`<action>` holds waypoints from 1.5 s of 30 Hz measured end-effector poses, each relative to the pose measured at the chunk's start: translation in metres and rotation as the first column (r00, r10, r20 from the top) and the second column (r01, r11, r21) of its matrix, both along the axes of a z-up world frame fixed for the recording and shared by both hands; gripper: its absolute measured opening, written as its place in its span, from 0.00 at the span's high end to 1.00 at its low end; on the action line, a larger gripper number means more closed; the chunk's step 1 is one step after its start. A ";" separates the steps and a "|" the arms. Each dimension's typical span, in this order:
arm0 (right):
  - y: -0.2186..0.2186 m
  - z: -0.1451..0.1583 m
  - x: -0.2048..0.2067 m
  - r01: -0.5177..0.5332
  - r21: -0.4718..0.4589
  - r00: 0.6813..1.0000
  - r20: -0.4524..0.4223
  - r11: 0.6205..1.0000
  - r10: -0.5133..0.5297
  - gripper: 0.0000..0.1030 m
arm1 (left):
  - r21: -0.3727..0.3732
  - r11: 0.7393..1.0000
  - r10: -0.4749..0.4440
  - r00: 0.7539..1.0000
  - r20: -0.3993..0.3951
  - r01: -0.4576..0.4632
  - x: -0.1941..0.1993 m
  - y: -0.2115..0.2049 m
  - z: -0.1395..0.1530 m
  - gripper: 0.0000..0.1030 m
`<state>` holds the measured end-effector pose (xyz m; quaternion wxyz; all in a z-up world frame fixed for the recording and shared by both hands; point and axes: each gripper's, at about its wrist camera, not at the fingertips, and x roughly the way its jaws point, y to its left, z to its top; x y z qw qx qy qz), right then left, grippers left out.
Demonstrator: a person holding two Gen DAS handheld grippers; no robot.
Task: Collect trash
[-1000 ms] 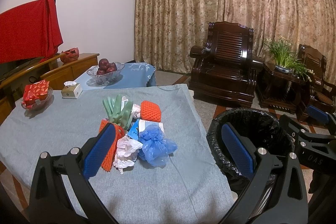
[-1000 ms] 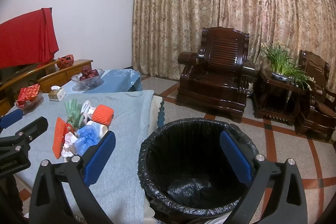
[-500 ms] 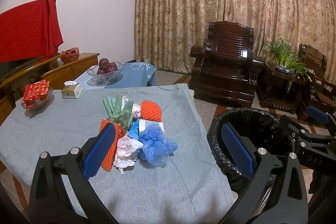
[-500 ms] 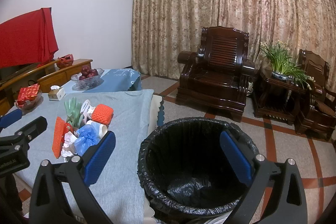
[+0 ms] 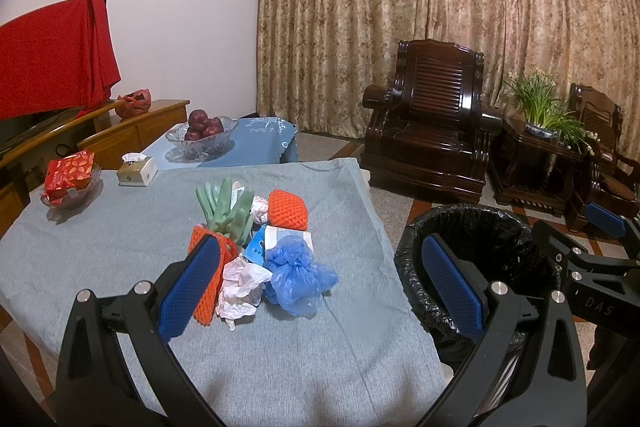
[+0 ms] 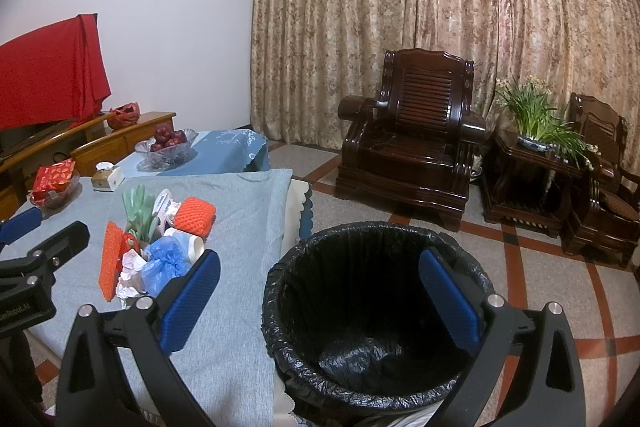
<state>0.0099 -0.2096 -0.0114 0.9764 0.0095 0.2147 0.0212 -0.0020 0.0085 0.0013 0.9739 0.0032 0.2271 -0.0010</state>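
A heap of trash lies on the grey tablecloth [image 5: 100, 251]: a crumpled blue plastic bag [image 5: 298, 277], white crumpled paper [image 5: 240, 287], orange foam nets [image 5: 288, 209], green rubber gloves [image 5: 226, 205] and a small blue-and-white packet [image 5: 256, 247]. The bin with a black liner [image 6: 372, 311] stands on the floor off the table's right edge. My left gripper [image 5: 320, 287] hovers open just short of the heap, nothing between its fingers. Open and empty too, my right gripper [image 6: 320, 295] hangs above the bin's mouth. The same heap [image 6: 160, 251] shows at left in the right wrist view.
Further back on the table are a tissue box [image 5: 136, 169], a glass dish with a red packet [image 5: 70, 179] and a glass bowl of red fruit [image 5: 202, 135]. Dark wooden armchairs [image 5: 432, 139], a side table with a plant [image 5: 540, 119] and curtains fill the far side.
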 end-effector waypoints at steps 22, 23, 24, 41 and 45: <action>0.010 -0.029 0.009 -0.022 0.004 1.000 -0.010 1.000 0.022 0.06 | -0.011 1.000 0.016 1.000 -0.018 -0.016 0.001 0.011 -0.016 0.05; 0.011 -0.028 0.010 -0.029 0.004 1.000 -0.010 1.000 0.029 0.06 | -0.012 1.000 0.020 1.000 -0.023 -0.020 0.004 0.013 -0.016 0.05; 0.015 -0.030 0.012 -0.042 0.003 0.999 -0.010 0.999 0.042 0.06 | -0.017 1.000 0.024 0.999 -0.030 -0.025 0.006 0.018 -0.018 0.05; 0.118 -0.078 0.079 -0.302 0.022 0.945 -0.122 0.953 0.303 0.14 | 0.037 0.964 0.265 0.952 -0.155 -0.263 0.050 0.143 -0.078 0.05; 0.144 -0.098 0.102 -0.350 0.038 0.920 -0.176 0.936 0.351 0.18 | 0.036 0.964 0.266 0.950 -0.161 -0.264 0.059 0.152 -0.090 0.05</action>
